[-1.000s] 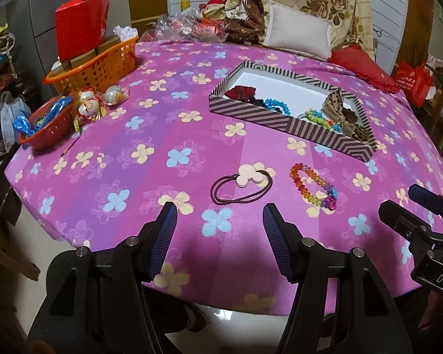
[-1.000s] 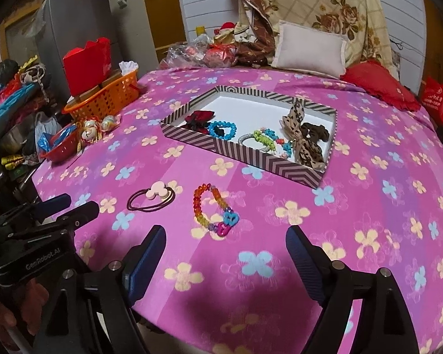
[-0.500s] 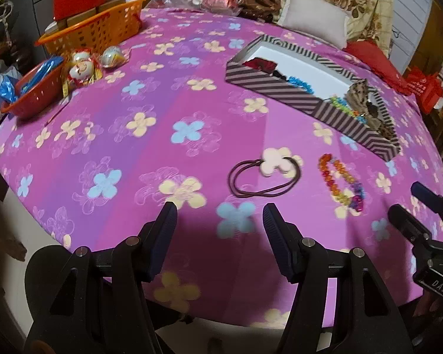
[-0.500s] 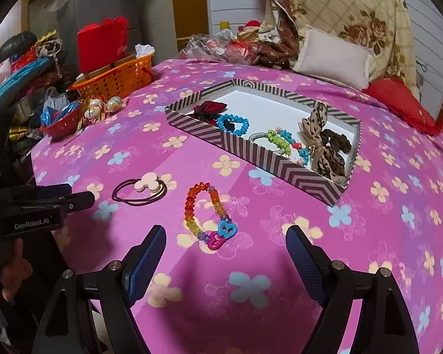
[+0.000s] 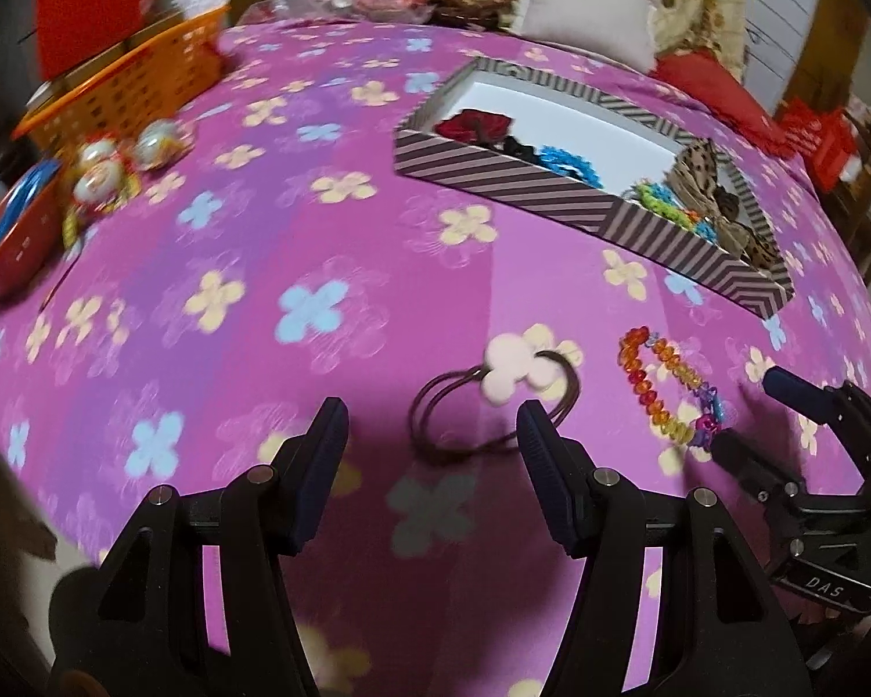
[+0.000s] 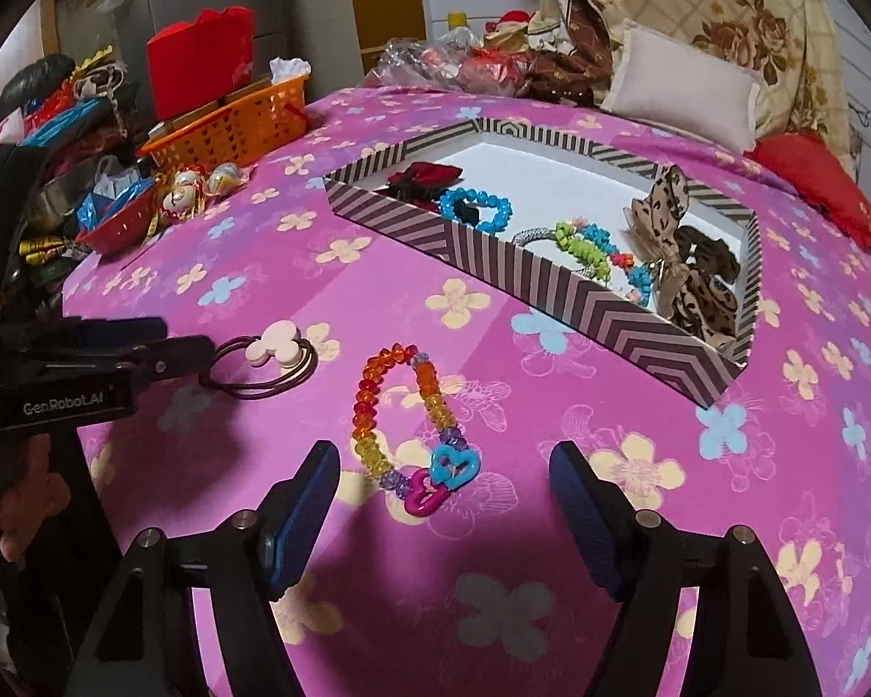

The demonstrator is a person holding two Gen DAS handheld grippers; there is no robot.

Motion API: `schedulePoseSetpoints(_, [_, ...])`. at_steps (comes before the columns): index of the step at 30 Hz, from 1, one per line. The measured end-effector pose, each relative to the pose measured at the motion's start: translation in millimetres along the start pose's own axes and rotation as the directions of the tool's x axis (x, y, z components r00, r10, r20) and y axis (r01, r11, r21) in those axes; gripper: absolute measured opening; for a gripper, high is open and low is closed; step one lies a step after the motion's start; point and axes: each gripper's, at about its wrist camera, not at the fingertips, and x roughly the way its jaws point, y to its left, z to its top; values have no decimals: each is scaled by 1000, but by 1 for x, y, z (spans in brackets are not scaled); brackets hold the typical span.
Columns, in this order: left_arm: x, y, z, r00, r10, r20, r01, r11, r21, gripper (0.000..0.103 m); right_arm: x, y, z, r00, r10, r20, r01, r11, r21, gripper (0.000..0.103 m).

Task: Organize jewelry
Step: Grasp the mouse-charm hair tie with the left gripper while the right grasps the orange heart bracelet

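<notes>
A brown hair tie with a pale flower charm lies on the pink flowered cloth, just ahead of my open left gripper; it also shows in the right wrist view. A rainbow bead bracelet with heart charms lies just ahead of my open right gripper; it also shows in the left wrist view. A striped box further back holds bracelets, a red bow and leopard bows. Both grippers are empty.
An orange basket with a red bag, a red bowl and round ornaments sit at the far left. Pillows and plastic bags lie at the back. The table's front edge runs under both grippers.
Both grippers have moved forward and down toward the table. The hair tie now lies close to the left fingers and the bracelet close to the right fingers. Both stay open.
</notes>
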Motion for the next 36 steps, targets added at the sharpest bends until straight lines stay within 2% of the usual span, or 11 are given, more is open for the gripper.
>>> schedulePoseSetpoints(3, [8,-4,5,999,-30,-17,31,999,31,60,2,0,0,1000,-5,-4,5,1000,-11,73])
schedulePoseSetpoints(5, [11,-5,7,999,-26,-23,27,999,47,60,2,-2,-1,1000,-25,-6,25,1000,-2,73])
schedulePoseSetpoints(8, [15,-4,9,1000,-13,-26,14,998,61,60,5,-8,-1,1000,-8,-23,9,999,38,56])
schedulePoseSetpoints(14, [23,-7,12,998,-33,-53,38,994,98,60,11,-3,-4,999,-7,-33,8,999,33,45])
schedulePoseSetpoints(17, [25,-11,13,998,-27,-55,34,992,123,60,10,-1,-3,998,-55,-31,55,998,-8,36])
schedulePoseSetpoints(22, [29,-19,16,997,-41,-66,51,984,168,60,9,-17,-2,995,-87,-42,88,996,25,36])
schedulePoseSetpoints(26, [33,-26,17,995,-52,-88,70,974,214,60,5,-21,-5,999,-13,-33,16,997,73,36])
schedulePoseSetpoints(30, [37,-26,19,993,-59,-99,81,969,233,63,7,-17,-8,999,-5,-36,7,998,66,37])
schedulePoseSetpoints(36, [41,-24,22,992,-92,-92,111,967,231,62,10,-20,-8,1000,6,-16,-5,995,99,37])
